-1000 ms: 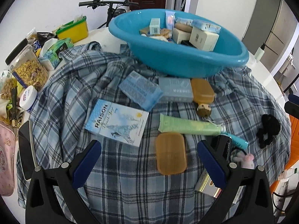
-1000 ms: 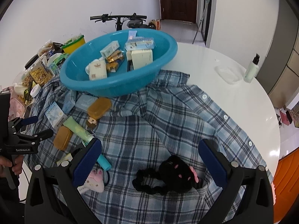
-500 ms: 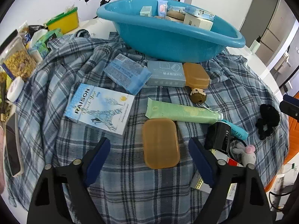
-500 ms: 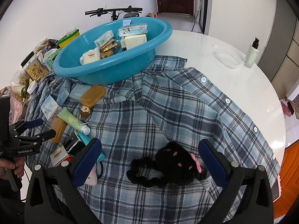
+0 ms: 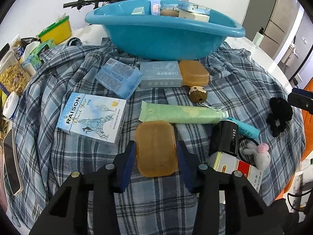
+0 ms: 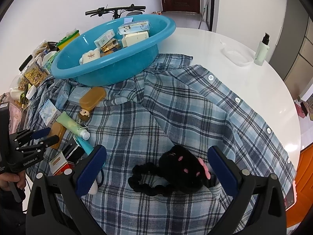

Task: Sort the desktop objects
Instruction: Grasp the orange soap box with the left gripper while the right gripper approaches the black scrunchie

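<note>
An amber soap box (image 5: 155, 148) lies flat on the plaid shirt (image 5: 244, 82), right in front of me. My left gripper (image 5: 156, 150) straddles it. Its jaws are closing, and the blue pads (image 5: 130, 156) meet the box's two long sides. The right wrist view also shows this left gripper (image 6: 49, 135) at the amber box (image 6: 57, 129). My right gripper (image 6: 157, 154) stands wide open, with a black plush scrunchie (image 6: 182, 168) lying between its fingers, untouched. The blue basin (image 5: 166, 39) at the back holds several small boxes.
Around the amber box lie a RAISON box (image 5: 92, 117), a green tube (image 5: 182, 113), a black case (image 5: 225, 139), two pale blue boxes and a second amber box (image 5: 193, 73). A phone (image 5: 11, 162) and jars crowd the left edge. A white bottle (image 6: 262, 51) stands far right.
My left gripper has come down over the amber soap box and its jaws have drawn in from wide open to the box's sides. The right gripper sank slightly toward the scrunchie, still open.
</note>
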### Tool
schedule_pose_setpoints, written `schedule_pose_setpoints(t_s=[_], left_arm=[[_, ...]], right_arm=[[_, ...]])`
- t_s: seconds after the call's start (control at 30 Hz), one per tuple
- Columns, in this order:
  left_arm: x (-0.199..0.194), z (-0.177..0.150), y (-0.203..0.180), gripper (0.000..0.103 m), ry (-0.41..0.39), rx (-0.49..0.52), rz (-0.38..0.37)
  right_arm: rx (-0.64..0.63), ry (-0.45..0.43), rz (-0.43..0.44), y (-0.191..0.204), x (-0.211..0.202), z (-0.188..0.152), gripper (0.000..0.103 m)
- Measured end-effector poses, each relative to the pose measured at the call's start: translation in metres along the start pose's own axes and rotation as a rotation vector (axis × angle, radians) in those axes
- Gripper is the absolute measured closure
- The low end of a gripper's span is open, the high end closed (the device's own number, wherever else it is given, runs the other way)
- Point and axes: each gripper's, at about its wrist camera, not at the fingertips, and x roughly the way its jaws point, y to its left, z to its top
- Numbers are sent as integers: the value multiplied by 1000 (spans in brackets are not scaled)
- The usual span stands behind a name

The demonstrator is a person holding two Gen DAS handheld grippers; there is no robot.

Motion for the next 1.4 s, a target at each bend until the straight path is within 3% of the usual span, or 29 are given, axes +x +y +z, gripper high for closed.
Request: schedule_pose_setpoints(t_s=[0.23,0.33,0.57,0.67,0.8,1.03,1.4], left_arm=[[2,4,0,57,4,5,9],[7,5,-3,46,17,22,44],[16,5,-4,44,29,19,51],[16,5,-2,44,19,2,47],[9,5,0,58,-17,-10,38],[2,7,2,58,-49,-14,34],[-2,4,5,58,-58,-16,2]], right_arm=[[11,5,-3,-4,3,-3,0],[14,7,-4,-4,3,-4,0],[0,15,-5,-3,4,-9,0],[-17,15,-14,-1,5,-12,0],[-44,15,-37,3,8,-18,0],[-87,29,-98,6,19,-28,0],[-98,64,-124,1,37,-37,0]])
